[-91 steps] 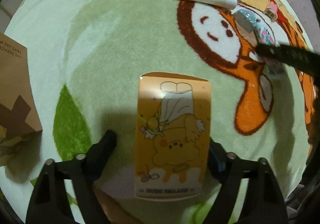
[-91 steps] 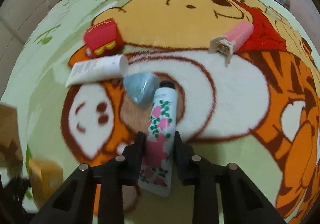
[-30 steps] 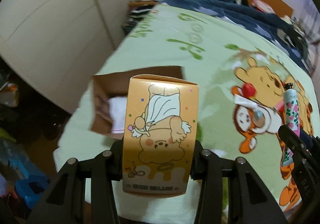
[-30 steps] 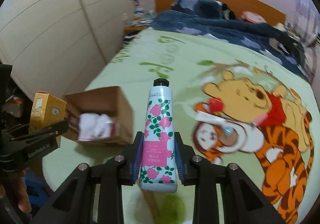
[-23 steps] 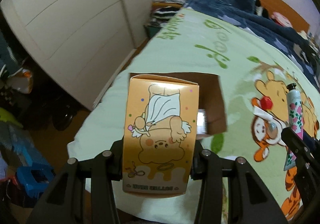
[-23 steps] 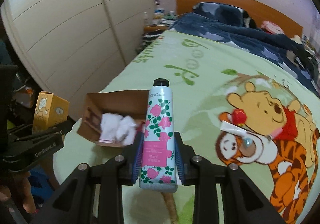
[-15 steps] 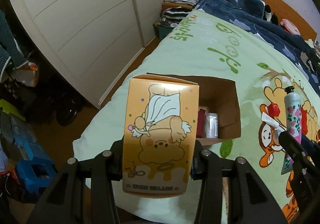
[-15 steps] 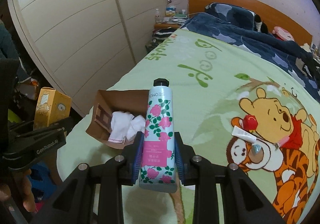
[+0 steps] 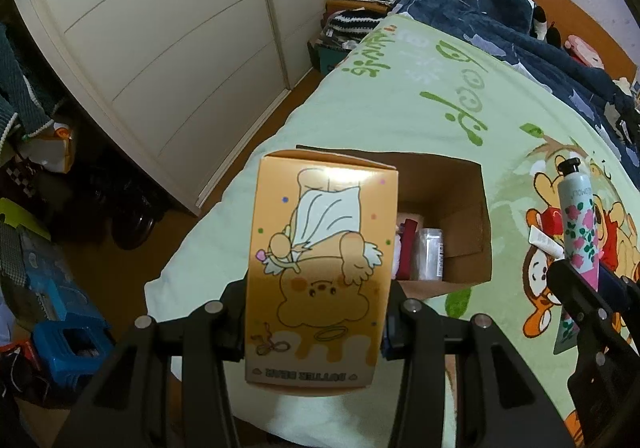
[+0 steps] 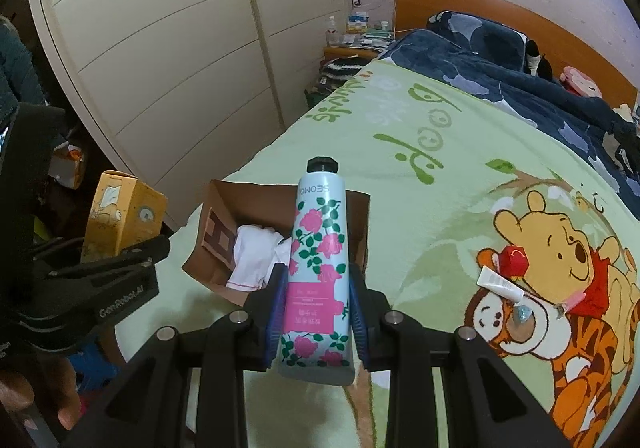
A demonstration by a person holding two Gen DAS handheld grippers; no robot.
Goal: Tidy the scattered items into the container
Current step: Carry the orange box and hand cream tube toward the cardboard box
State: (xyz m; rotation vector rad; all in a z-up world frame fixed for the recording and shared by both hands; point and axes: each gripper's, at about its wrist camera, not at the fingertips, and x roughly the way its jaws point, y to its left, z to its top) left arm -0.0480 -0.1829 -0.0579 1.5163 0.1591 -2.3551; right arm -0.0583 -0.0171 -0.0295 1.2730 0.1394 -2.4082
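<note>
My left gripper [image 9: 316, 312] is shut on an orange cartoon-bear box [image 9: 320, 268], held up above the bed's corner. The open brown cardboard box [image 9: 460, 208] lies on the green blanket just behind and to the right of it. My right gripper [image 10: 316, 304] is shut on a rose-print tube [image 10: 316, 268], cap pointing away, with the cardboard box [image 10: 216, 236] beyond it. Inside the box lie a white cloth [image 10: 256, 252] and a clear bottle [image 9: 432, 252]. A red box [image 10: 514, 258], a white tube [image 10: 500, 282] and a pink item [image 10: 572, 300] lie on the blanket at the right.
The bed edge drops to a cluttered floor [image 9: 60, 328] on the left, beside white wardrobe doors [image 10: 160, 48]. A navy duvet [image 10: 500, 60] covers the far end of the bed. A person's hand [image 10: 40, 400] grips the left tool at the lower left.
Both grippers swung toward the bed's corner, each keeping its item. The cardboard box slid rightward from behind the orange box in the left wrist view and now sits behind the tube in the right.
</note>
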